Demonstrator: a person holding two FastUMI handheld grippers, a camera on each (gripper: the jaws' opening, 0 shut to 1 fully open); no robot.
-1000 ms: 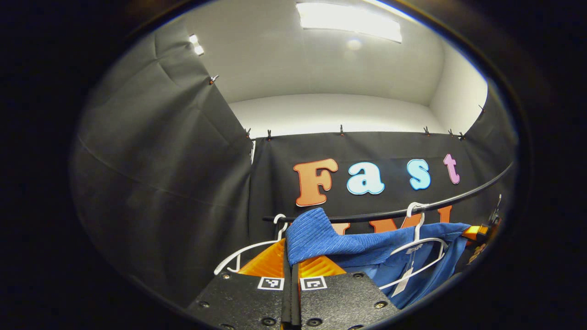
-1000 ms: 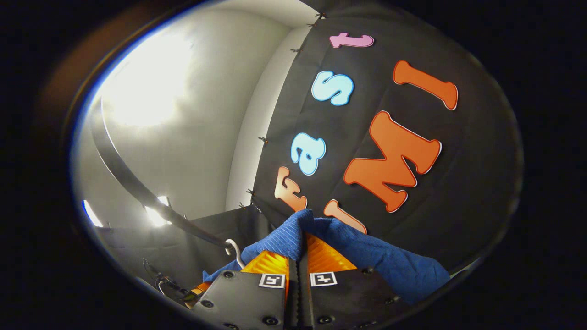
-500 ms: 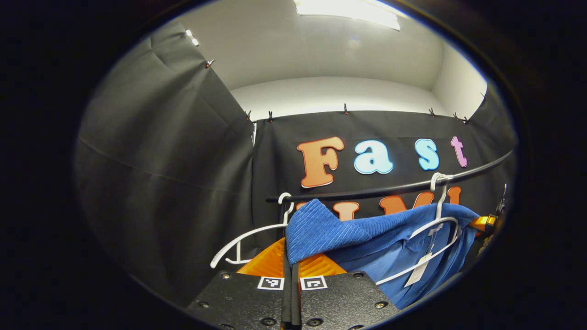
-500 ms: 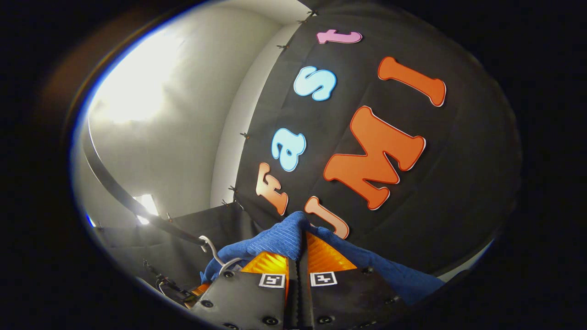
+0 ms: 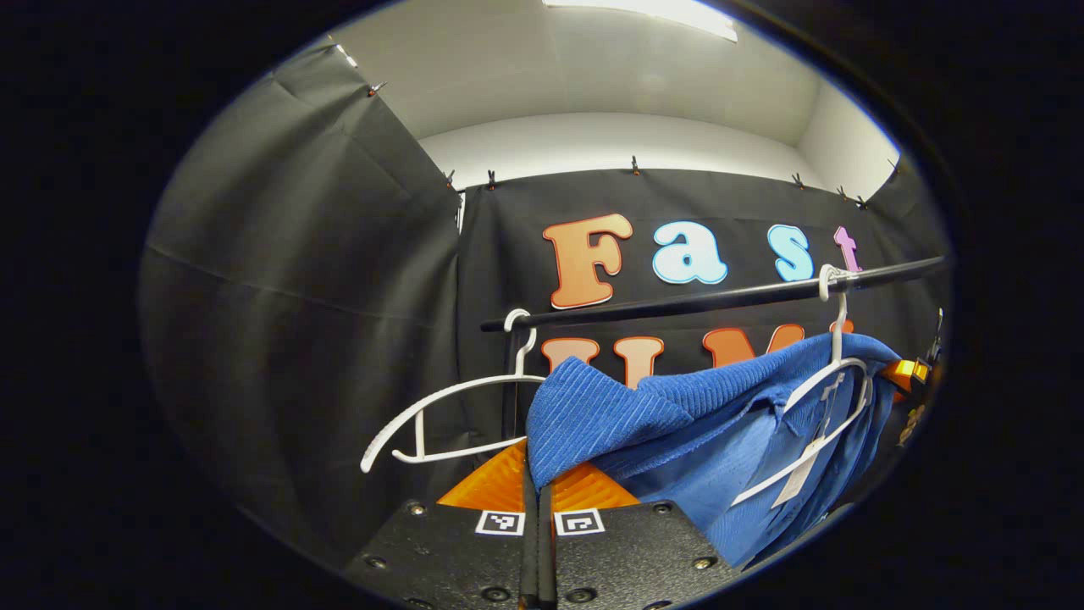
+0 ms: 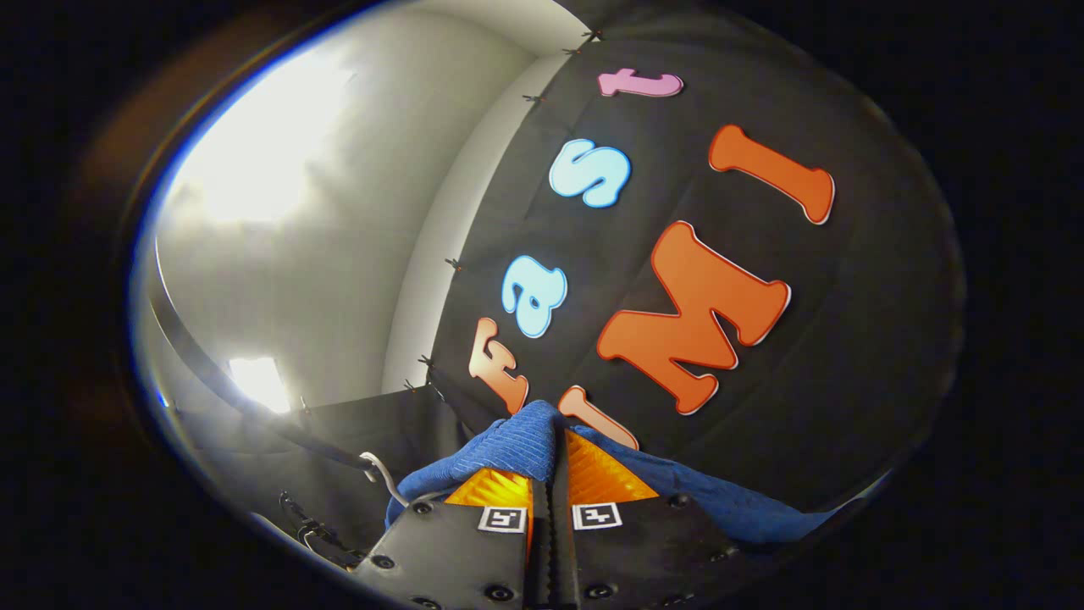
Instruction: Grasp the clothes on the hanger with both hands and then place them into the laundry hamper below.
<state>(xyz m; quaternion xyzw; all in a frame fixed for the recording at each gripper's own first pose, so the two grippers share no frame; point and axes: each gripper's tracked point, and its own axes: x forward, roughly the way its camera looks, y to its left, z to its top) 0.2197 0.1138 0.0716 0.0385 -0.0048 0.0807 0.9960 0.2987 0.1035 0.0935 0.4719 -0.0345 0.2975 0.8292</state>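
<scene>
A blue ribbed garment (image 5: pixel 677 415) stretches between my two grippers. My left gripper (image 5: pixel 533 474) is shut on one corner of it at the bottom of the left gripper view. Its far end drapes over a white hanger (image 5: pixel 826 407) that hooks on a black rail (image 5: pixel 720 296); the other gripper (image 5: pixel 904 371) holds the cloth there. In the right gripper view my right gripper (image 6: pixel 552 440) is shut on a fold of the blue garment (image 6: pixel 517 440), which spills to both sides of the fingers. The hamper lies outside both views.
An empty white hanger (image 5: pixel 440 415) hangs at the left end of the rail. The rail (image 6: pixel 237 381) curves along the left of the right gripper view, with a hanger hook (image 6: pixel 381 474) on it. Black cloth walls close the booth on the back and sides.
The rail and both hangers have risen in the left gripper view as my left gripper dropped with the cloth. The garment sags lower off the right hanger. Both grippers stay shut.
</scene>
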